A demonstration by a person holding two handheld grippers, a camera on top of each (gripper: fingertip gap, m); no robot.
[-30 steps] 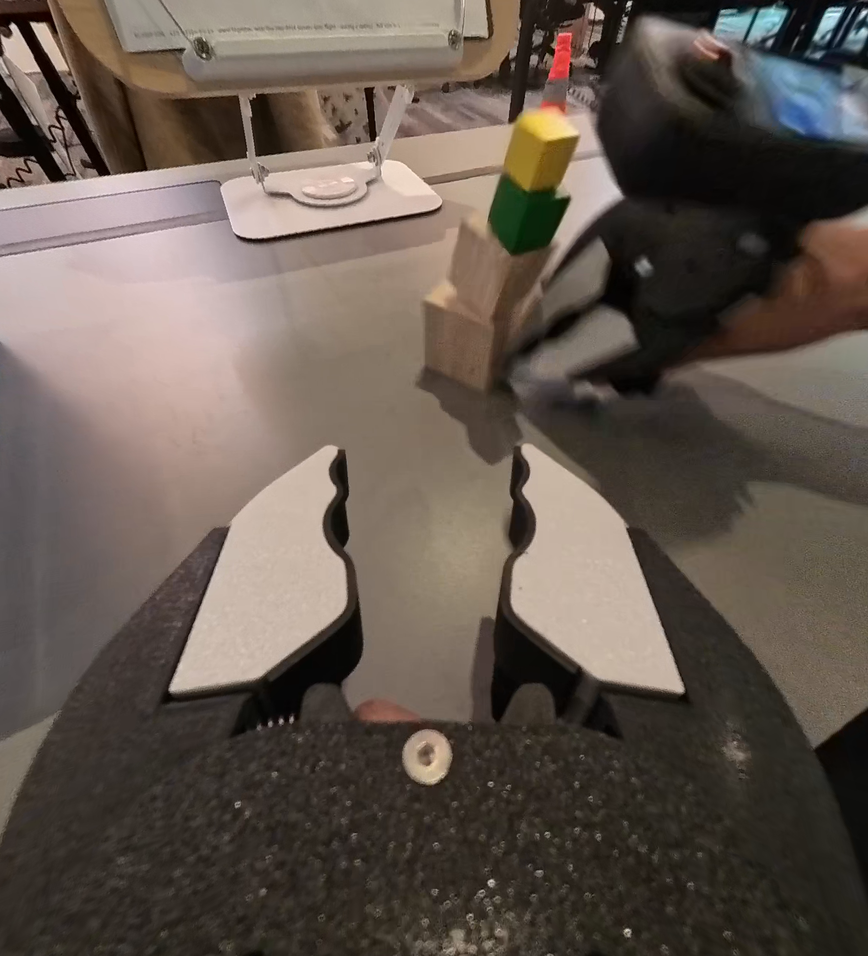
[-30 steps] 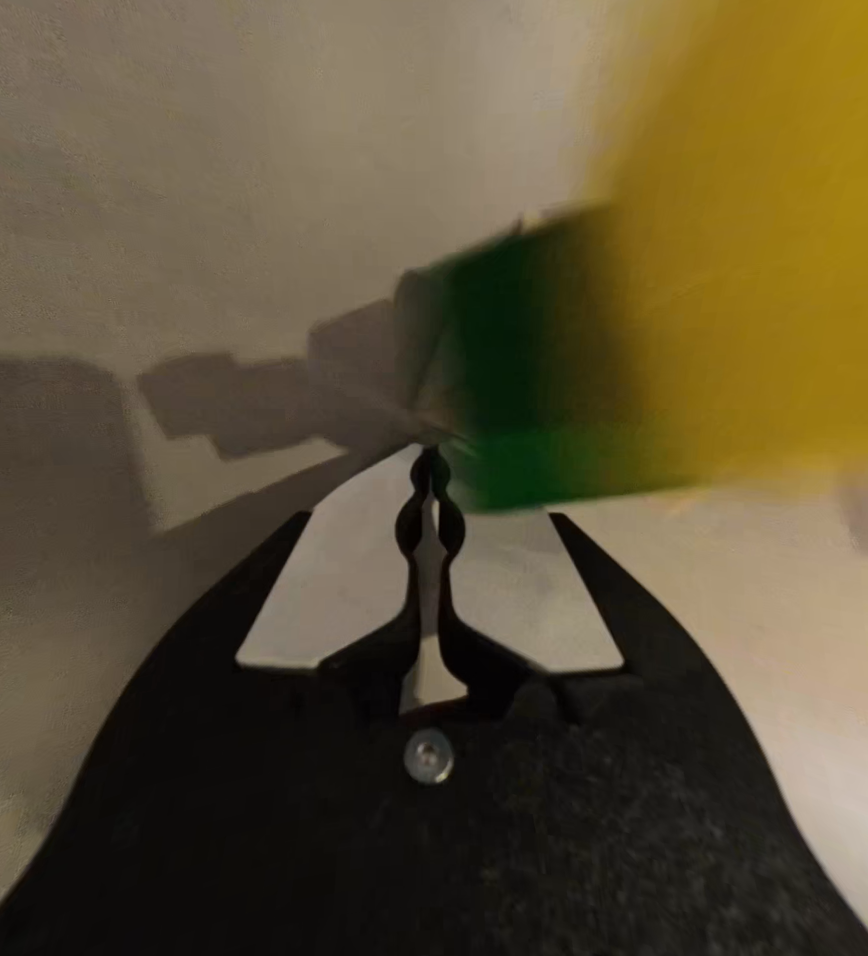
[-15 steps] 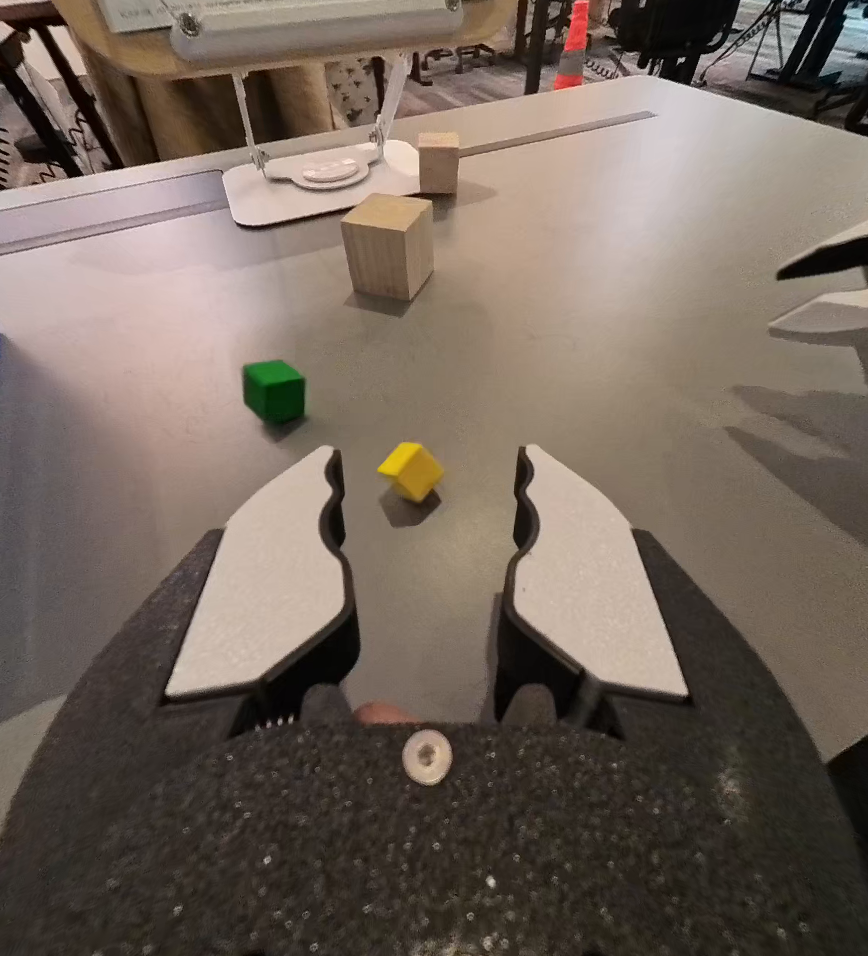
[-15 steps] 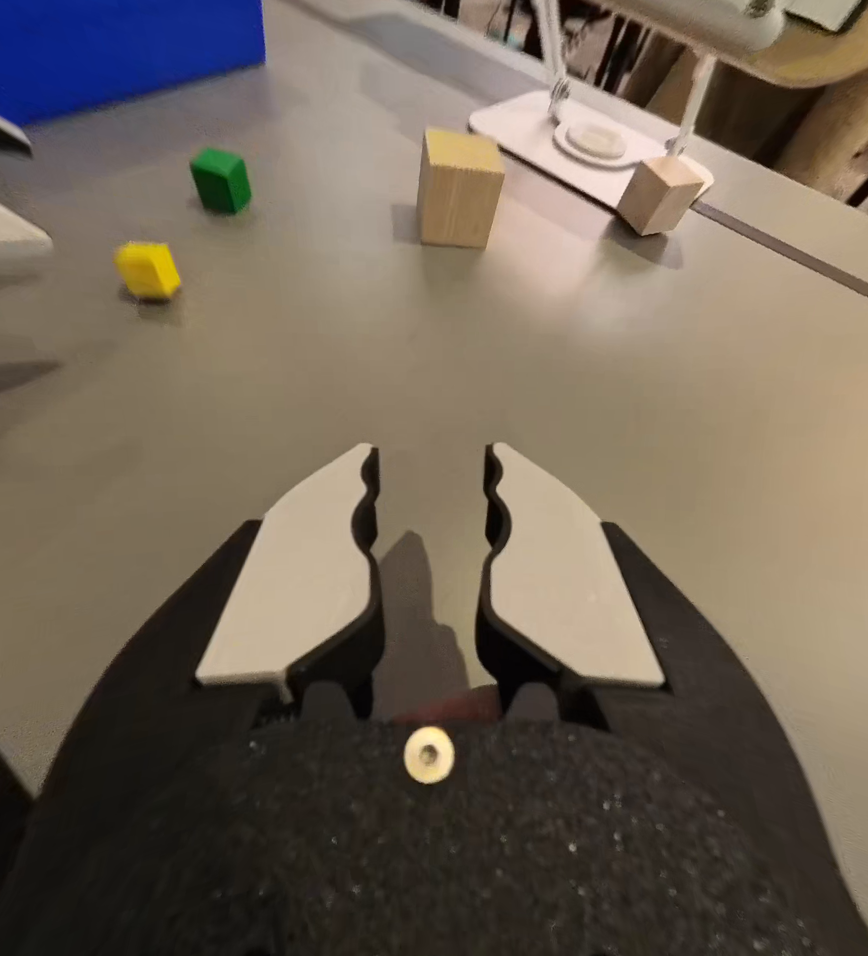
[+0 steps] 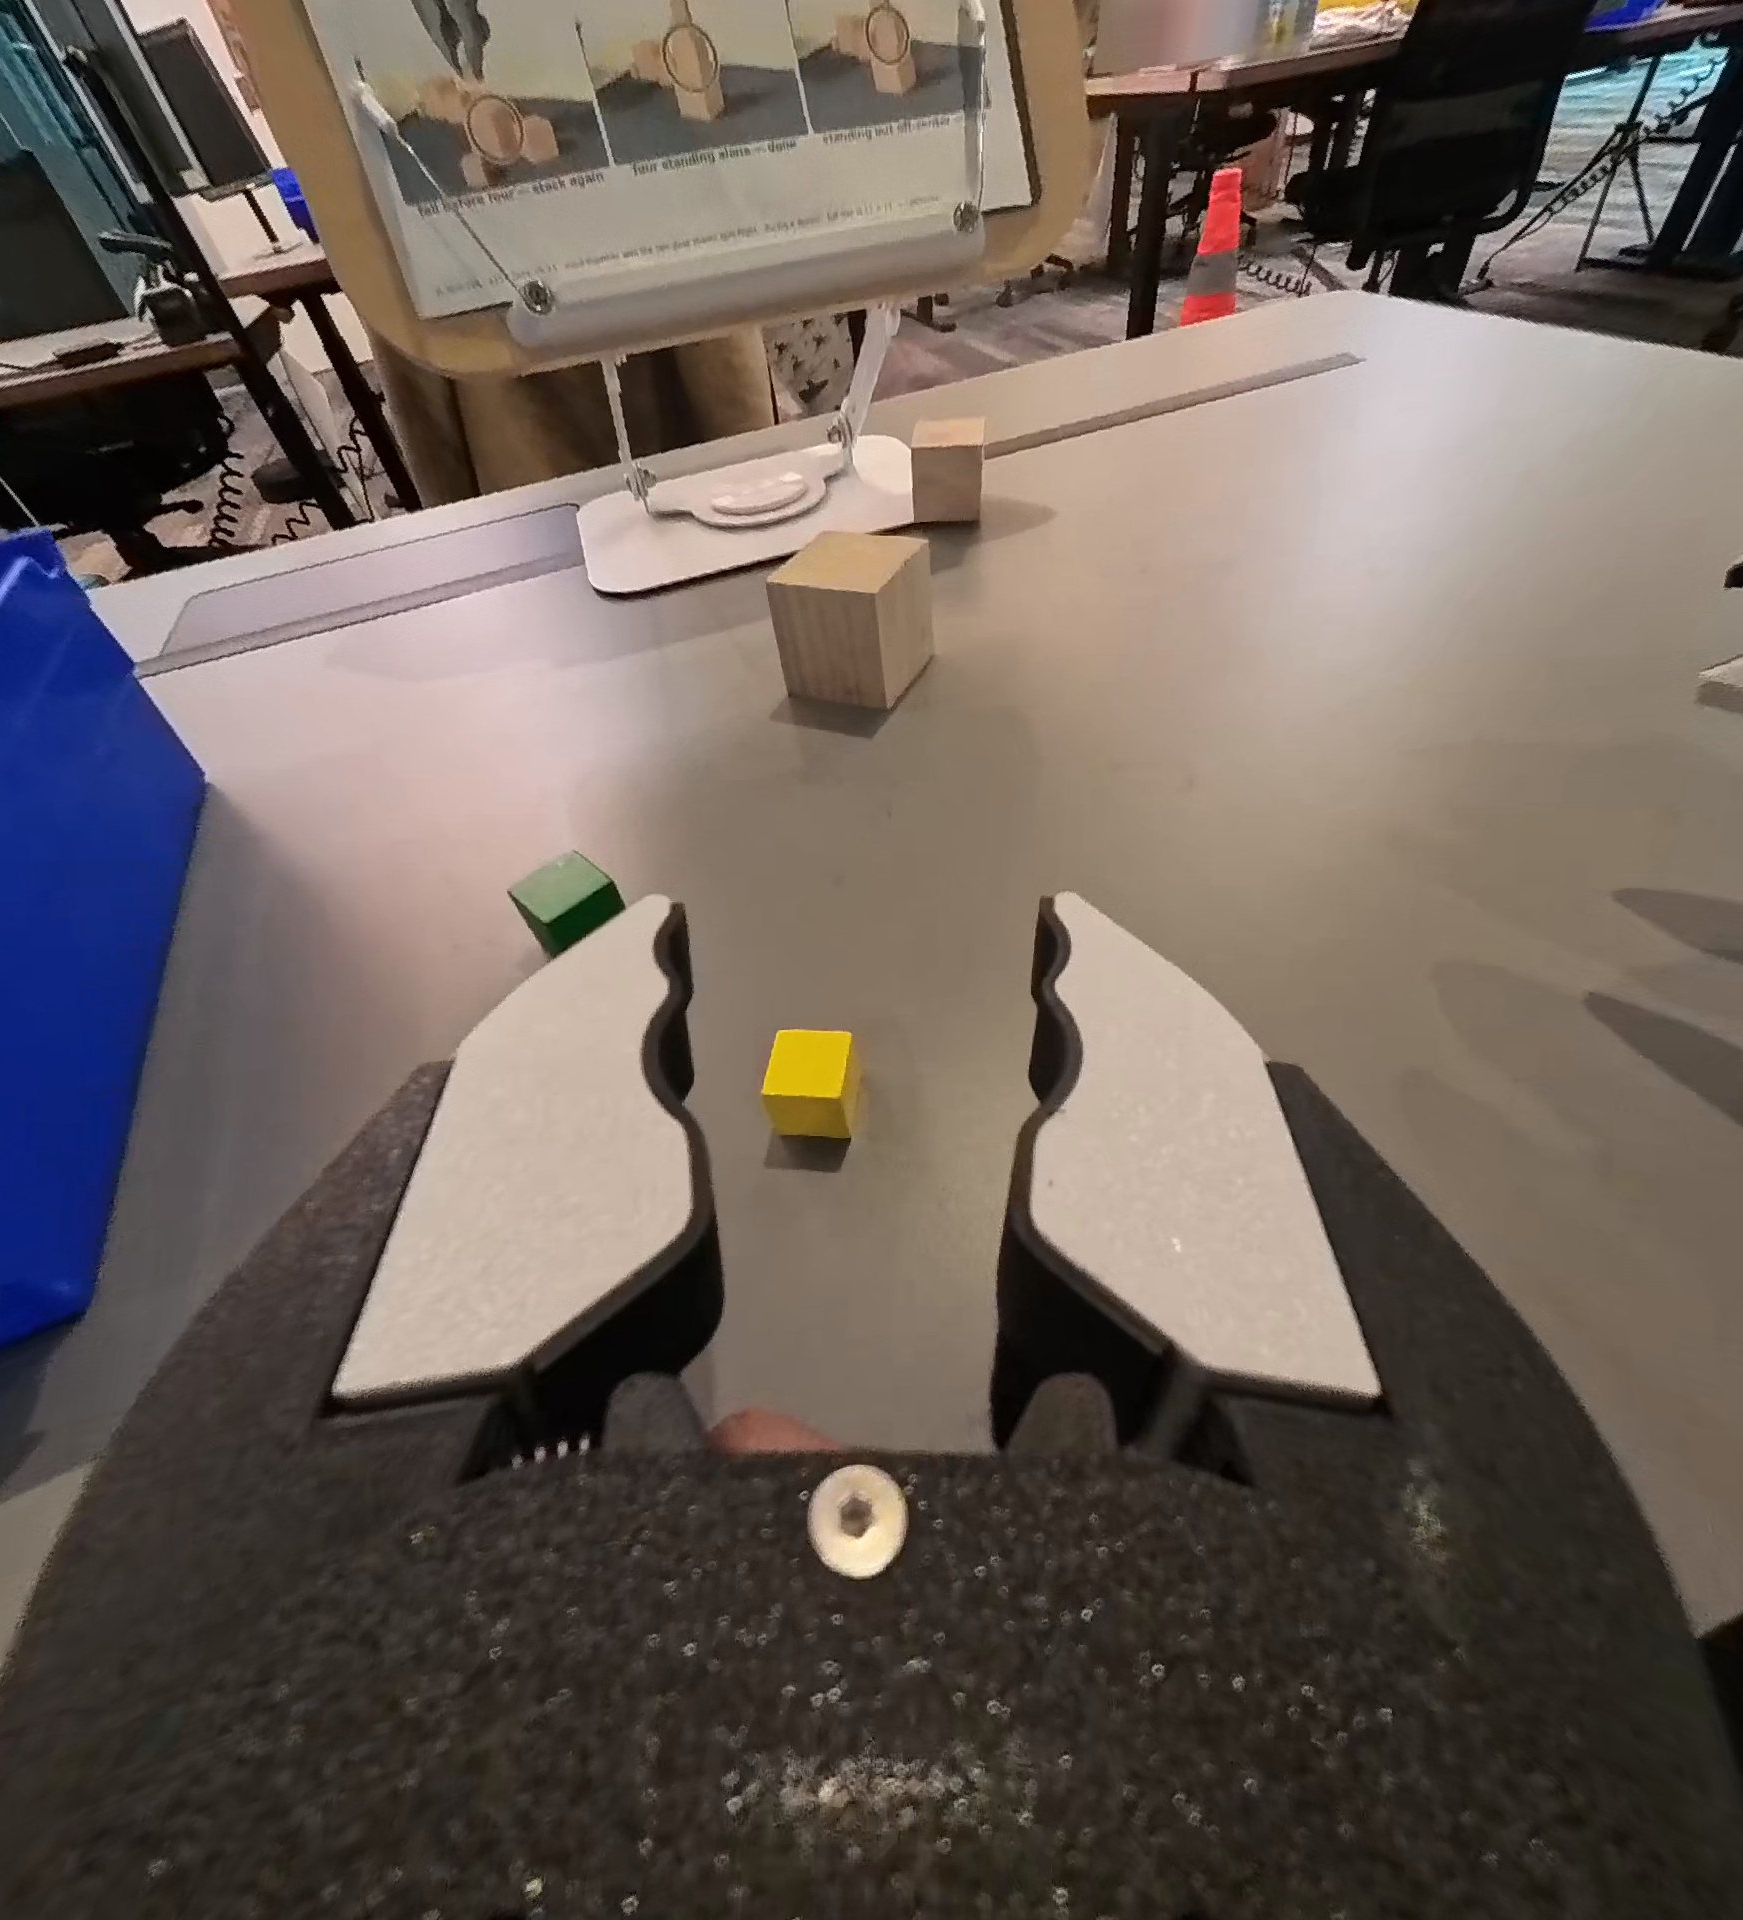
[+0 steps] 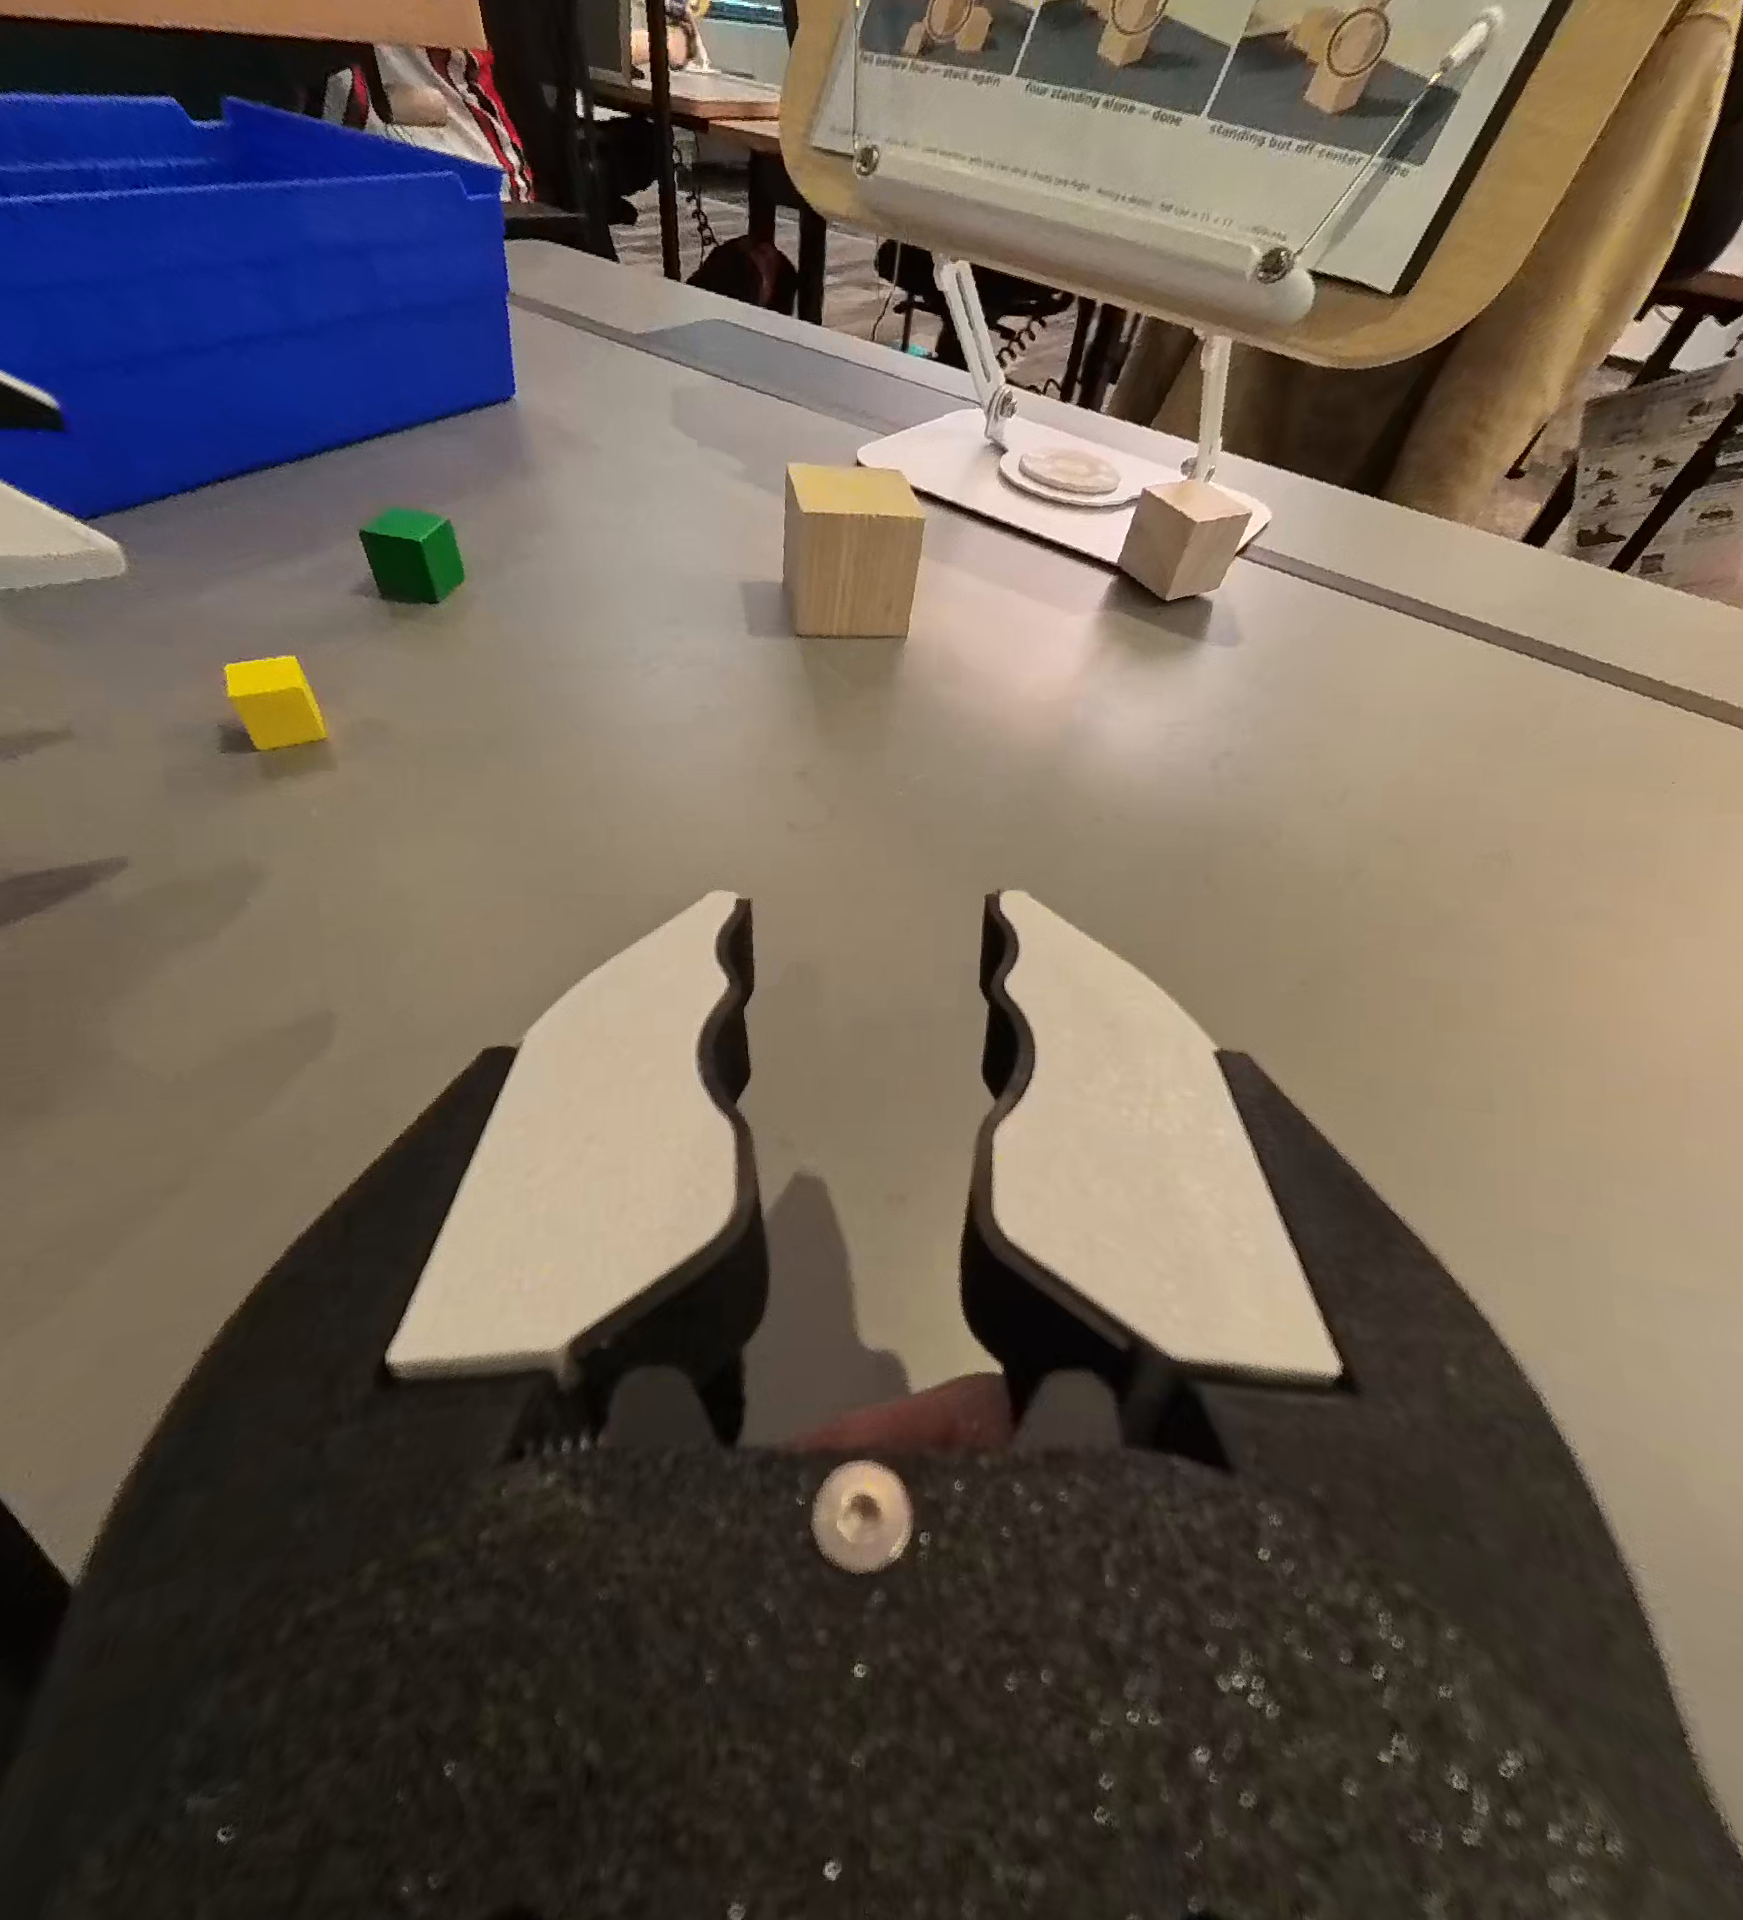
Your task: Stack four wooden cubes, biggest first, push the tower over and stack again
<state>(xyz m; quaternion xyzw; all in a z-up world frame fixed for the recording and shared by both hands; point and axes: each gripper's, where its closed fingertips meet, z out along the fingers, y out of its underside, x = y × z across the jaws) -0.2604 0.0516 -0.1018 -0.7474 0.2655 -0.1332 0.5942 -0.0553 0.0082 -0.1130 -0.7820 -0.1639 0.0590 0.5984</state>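
Grey, matte tabletop carries four scattered cubes, so restacking presumably starts from the big plain-wood cube. It stands flat, well ahead of the right gripper and slightly left of its axis; the left gripper sits about as far back. Both are spread open and empty. A smaller plain cube rests tilted against the white stand base. Painted green cube lies by the left gripper's left fingertip; yellow cube between its fingers.
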